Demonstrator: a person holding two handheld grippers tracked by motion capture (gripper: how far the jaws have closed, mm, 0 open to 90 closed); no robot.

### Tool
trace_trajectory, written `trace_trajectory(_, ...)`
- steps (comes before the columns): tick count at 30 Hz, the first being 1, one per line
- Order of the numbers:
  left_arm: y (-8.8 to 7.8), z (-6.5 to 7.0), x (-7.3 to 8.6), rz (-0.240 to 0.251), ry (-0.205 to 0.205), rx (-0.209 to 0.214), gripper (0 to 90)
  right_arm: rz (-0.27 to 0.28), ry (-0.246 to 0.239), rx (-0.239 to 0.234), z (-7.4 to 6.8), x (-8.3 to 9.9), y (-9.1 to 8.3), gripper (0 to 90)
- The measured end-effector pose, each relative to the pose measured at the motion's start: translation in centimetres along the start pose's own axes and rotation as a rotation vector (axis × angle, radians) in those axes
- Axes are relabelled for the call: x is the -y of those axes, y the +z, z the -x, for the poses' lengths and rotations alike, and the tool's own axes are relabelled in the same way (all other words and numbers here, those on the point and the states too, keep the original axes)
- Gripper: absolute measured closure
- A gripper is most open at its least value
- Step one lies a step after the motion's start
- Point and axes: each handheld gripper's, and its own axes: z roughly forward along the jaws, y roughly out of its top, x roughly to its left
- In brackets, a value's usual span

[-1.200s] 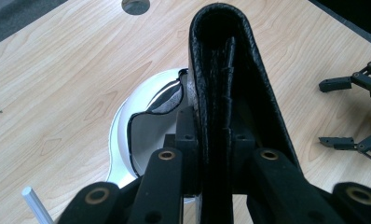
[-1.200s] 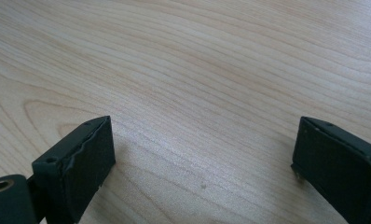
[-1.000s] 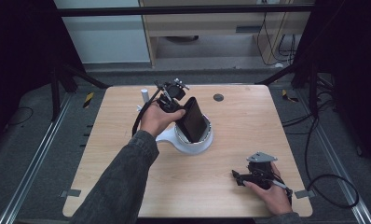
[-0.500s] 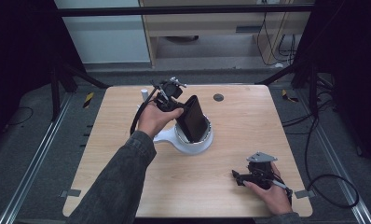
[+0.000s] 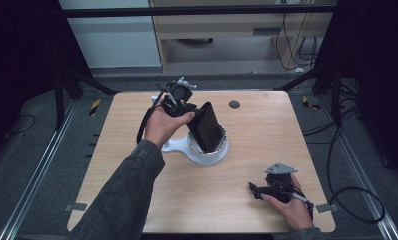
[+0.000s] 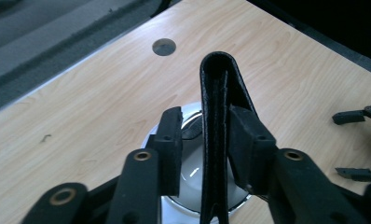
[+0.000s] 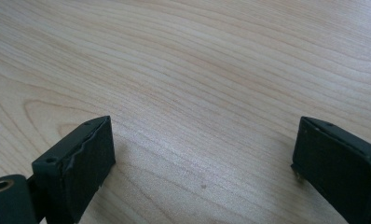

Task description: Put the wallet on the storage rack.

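Standing on end in the white bowl (image 5: pixel 207 152) at mid-counter, the black wallet (image 5: pixel 206 127) leans as it did a second ago, while the left gripper (image 6: pixel 204 135) has just been opening its jaws: one pad now stands clear and the other sits against the wallet. Right of it, the right gripper (image 5: pixel 257 189) rests wide open and empty on the counter (image 5: pixel 267 130), unmoved.
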Motion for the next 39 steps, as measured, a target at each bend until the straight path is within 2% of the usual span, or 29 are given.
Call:
trace_trajectory(2, -0.3, 0.1, 0.0, 0.014, 0.002, -0.008, 60.7, 0.0, 0.0, 0.0, 0.0, 0.0, 0.0, 5.6)
trace_trajectory(7, -1.0, 0.5, 0.0, 0.046, 0.016, -0.037, 42.8, 0.0, 0.0, 0.0, 0.0, 0.0, 0.0, 5.6)
trace_trajectory(11, -1.4, 0.7, 0.0, 0.073, 0.02, -0.031, 28.9, -0.004, 0.0, 0.002, 0.0, 0.0, 0.0, 5.5)
trace_trajectory(14, -1.6, 0.9, 0.1, 0.093, 0.014, -0.008, 20.4, -0.004, -0.001, 0.002, 0.0, 0.0, 0.0, 5.5)
trace_trajectory(19, -2.0, 1.8, 0.0, 0.103, 0.033, 0.012, 11.0, -0.004, -0.001, 0.001, 0.0, 0.0, -0.1, 5.5)
trace_trajectory(21, -2.1, 2.2, 0.1, 0.107, 0.044, 0.007, 9.6, -0.003, 0.0, 0.001, 0.0, 0.0, -0.1, 5.5)
trace_trajectory(25, -2.1, 2.7, 0.5, 0.095, 0.064, 0.019, 6.7, -0.003, 0.001, 0.002, 0.0, 0.0, -0.1, 5.5)
trace_trajectory(29, -2.1, 3.2, 1.3, 0.106, 0.073, 0.03, 6.1, -0.003, 0.004, 0.002, -0.1, 0.1, -0.1, 5.5)
trace_trajectory(31, -2.2, 3.4, 1.6, 0.105, 0.085, 0.022, 5.9, -0.003, 0.005, 0.002, -0.1, 0.1, -0.1, 5.5)
trace_trajectory(35, -2.6, 3.9, 2.8, 0.135, 0.081, 0.021, 5.7, -0.004, 0.002, 0.003, -0.1, 0.1, -0.1, 5.5)
trace_trajectory(39, -3.6, 4.4, 4.7, 0.155, 0.085, 0.006, 5.7, -0.002, 0.002, 0.006, -0.1, 0.1, -0.2, 5.5)
